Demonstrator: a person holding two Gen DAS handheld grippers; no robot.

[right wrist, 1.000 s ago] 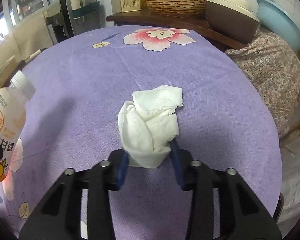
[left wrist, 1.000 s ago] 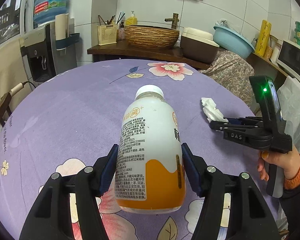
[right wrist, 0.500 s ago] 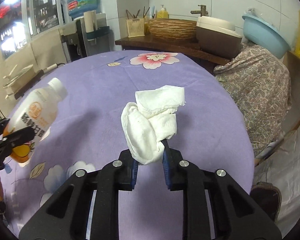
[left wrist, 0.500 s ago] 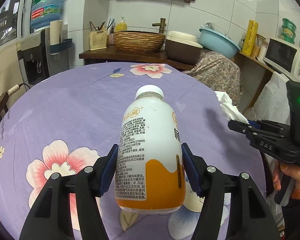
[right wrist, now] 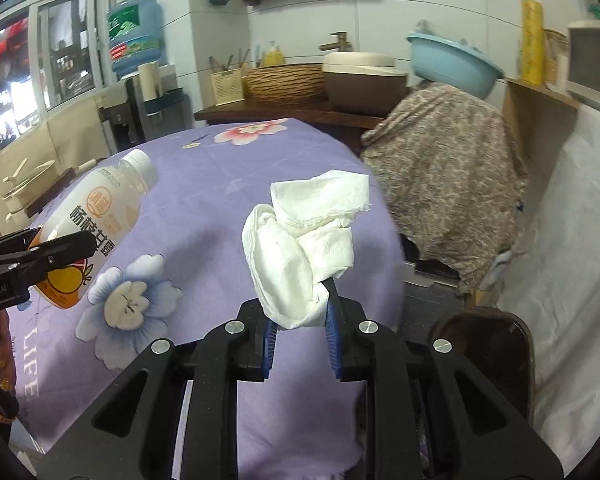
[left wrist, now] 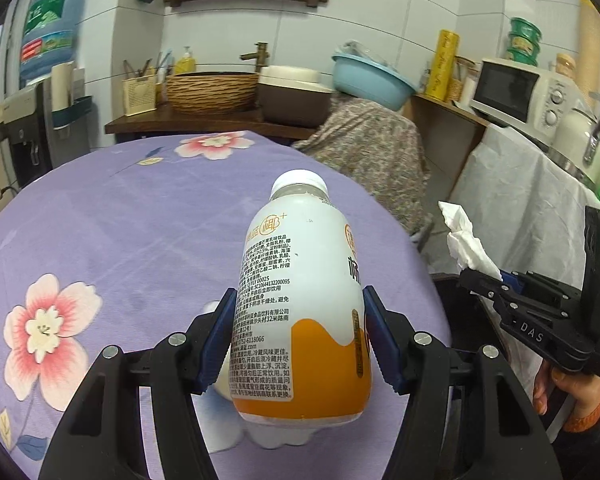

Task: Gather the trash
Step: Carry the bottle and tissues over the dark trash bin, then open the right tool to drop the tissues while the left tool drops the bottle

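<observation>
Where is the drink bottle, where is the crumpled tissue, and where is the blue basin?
drink bottle [left wrist: 300, 300], left wrist view, on its printed label.
crumpled tissue [right wrist: 300, 240], right wrist view, on its bunched middle.
blue basin [right wrist: 452, 64], right wrist view, on its outer wall.

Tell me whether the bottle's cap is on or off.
On. A white cap sits over the neck of the bottle held in the left hand-held gripper.

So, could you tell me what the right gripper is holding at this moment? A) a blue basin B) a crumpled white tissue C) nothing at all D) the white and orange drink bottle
B: in the right wrist view the right gripper is closed on a crumpled white tissue, while the drink bottle sits in the left gripper.
</observation>
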